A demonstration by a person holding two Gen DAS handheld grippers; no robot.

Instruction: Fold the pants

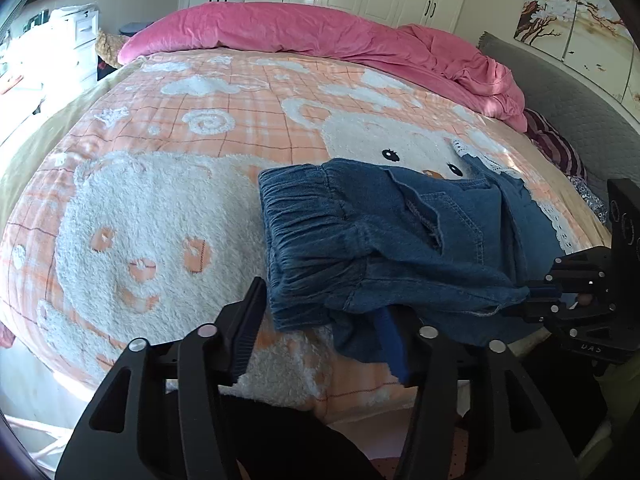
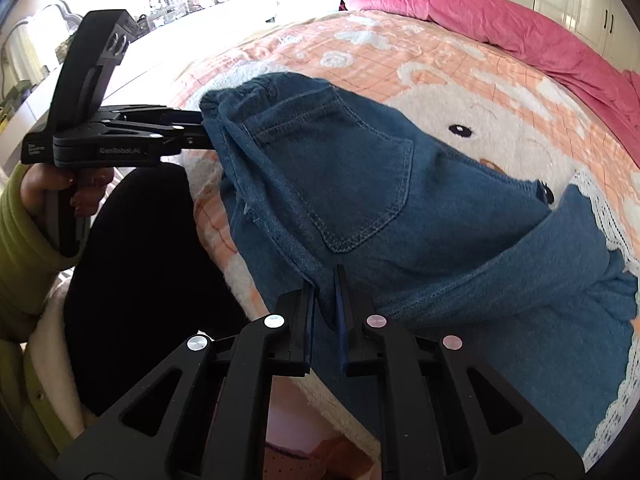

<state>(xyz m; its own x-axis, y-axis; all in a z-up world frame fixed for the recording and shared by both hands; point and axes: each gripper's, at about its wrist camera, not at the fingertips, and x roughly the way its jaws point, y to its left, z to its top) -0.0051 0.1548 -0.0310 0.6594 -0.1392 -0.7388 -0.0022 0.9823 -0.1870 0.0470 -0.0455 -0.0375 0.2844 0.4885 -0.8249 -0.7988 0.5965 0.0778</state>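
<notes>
The right gripper has its jaws nearly closed on the near edge of the denim pants. The left gripper stands wide apart, cloth draped over one finger, apparently unpinched. The pants lie bunched on the bed; a pink duvet is heaped behind.

Daylight floods in from my left side, blown out white past the bed far-left edge in both views. Strong fisheye bending, dark vignette in corners. Soft shadow under the pants. Focus decent, slight softness at rims.
</notes>
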